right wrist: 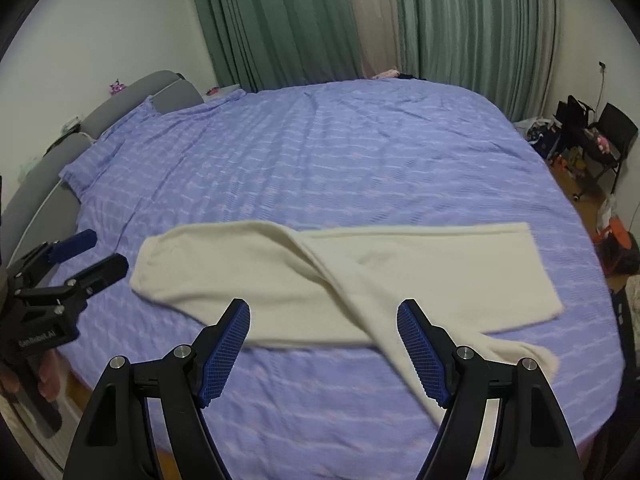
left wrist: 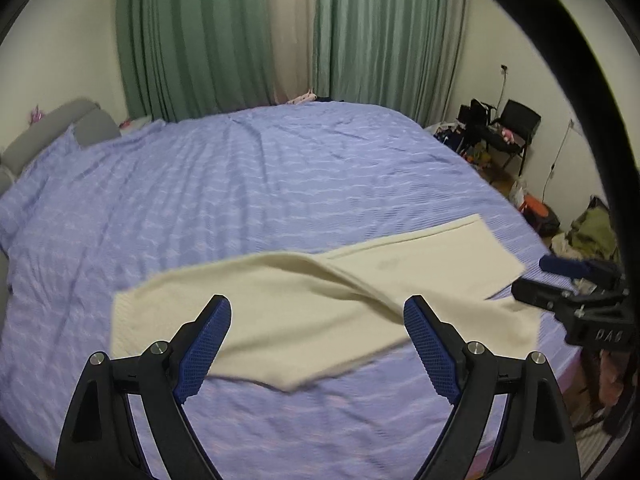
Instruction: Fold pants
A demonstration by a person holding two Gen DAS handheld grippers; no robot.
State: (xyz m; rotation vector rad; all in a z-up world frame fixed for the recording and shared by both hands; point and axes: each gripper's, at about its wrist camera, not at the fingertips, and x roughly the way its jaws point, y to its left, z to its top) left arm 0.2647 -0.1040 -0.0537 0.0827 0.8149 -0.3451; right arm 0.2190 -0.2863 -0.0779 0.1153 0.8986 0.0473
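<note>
Cream pants point(left wrist: 304, 308) lie flat on a bed with a blue-purple sheet point(left wrist: 240, 184), near its front edge. One leg crosses diagonally over the other, seen clearly in the right wrist view on the pants point(right wrist: 360, 276). My left gripper point(left wrist: 318, 302) hovers above the pants, open, nothing between its blue pads. My right gripper point(right wrist: 324, 303) also hangs above the cloth, open and empty. Each gripper shows in the other's view: the right gripper point(left wrist: 532, 274) at the right edge, the left gripper point(right wrist: 109, 249) at the left, held by a hand point(right wrist: 44, 376).
A grey padded headboard point(right wrist: 132, 96) borders the bed's left side, and green curtains point(right wrist: 280, 20) hang behind it. A black chair point(left wrist: 516, 128) and several bags and clutter point(left wrist: 588, 232) stand on the floor to the right. The sheet point(right wrist: 340, 152) stretches wide beyond the pants.
</note>
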